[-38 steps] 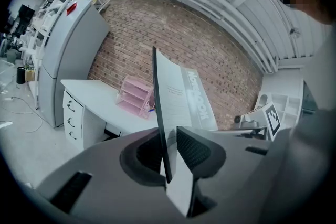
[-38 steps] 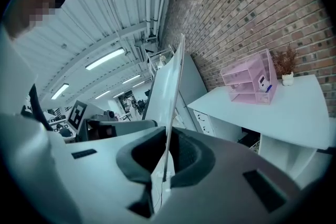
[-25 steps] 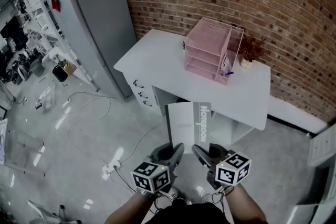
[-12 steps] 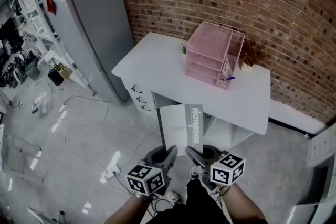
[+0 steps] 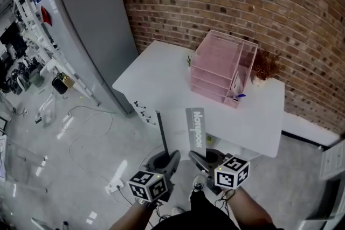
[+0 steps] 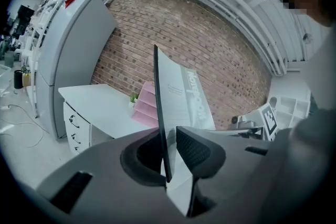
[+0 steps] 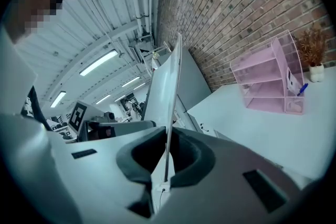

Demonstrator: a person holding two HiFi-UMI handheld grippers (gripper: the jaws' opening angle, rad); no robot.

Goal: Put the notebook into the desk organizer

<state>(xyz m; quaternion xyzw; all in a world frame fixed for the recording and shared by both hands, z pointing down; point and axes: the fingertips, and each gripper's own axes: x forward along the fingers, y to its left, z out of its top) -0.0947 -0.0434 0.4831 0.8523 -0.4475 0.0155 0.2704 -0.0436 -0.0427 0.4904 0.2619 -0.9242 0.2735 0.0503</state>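
The left gripper [image 5: 170, 158] and the right gripper [image 5: 196, 157] each pinch the near edge of the notebook [image 5: 178, 132], jaws pressed on it. It hangs in the air just in front of the desk [image 5: 156, 75]. The pink organizer [image 5: 218, 64] stands at the desk's far side, well apart from the notebook.

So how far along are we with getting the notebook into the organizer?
Pickup done: the notebook is clamped in the left tongs and right tongs. In hand: it's held short of the desk. Left: slide it into the pink desk organizer.
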